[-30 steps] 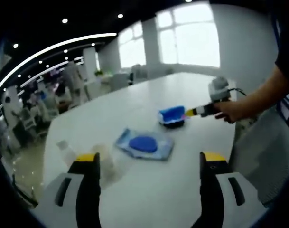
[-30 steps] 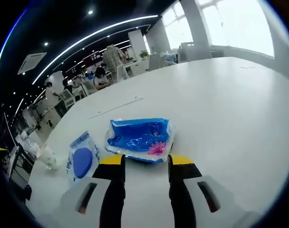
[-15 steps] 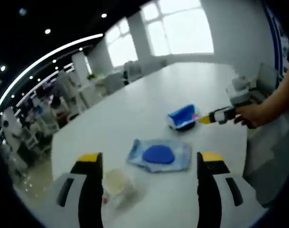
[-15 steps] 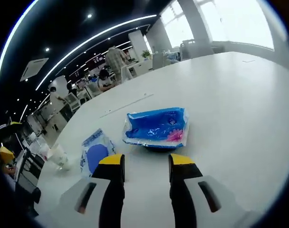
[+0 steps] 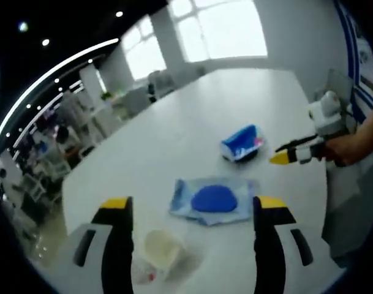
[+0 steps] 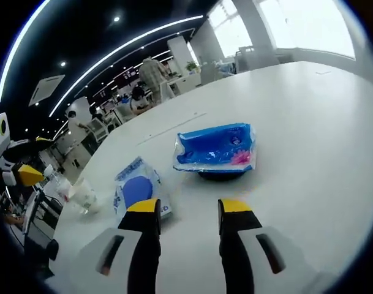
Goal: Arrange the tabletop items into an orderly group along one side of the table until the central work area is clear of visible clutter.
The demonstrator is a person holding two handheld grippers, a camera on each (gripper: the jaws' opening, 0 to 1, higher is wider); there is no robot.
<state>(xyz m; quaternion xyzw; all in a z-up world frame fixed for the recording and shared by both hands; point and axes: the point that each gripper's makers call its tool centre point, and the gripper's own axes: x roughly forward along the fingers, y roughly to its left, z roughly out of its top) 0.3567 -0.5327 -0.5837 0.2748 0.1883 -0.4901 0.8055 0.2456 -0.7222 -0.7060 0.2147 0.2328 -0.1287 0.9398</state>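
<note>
Left gripper has its jaws released, straddling the clear plastic cup on the tabletop; closing on it looks like the next move. Right gripper: jaws apart, nothing held. Blue-disc packet and blue pouch sit mid-tabletop, unsorted.

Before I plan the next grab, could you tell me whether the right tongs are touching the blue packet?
Apart. In the right gripper view, bare table separates the right tongs from the blue packet.
</note>
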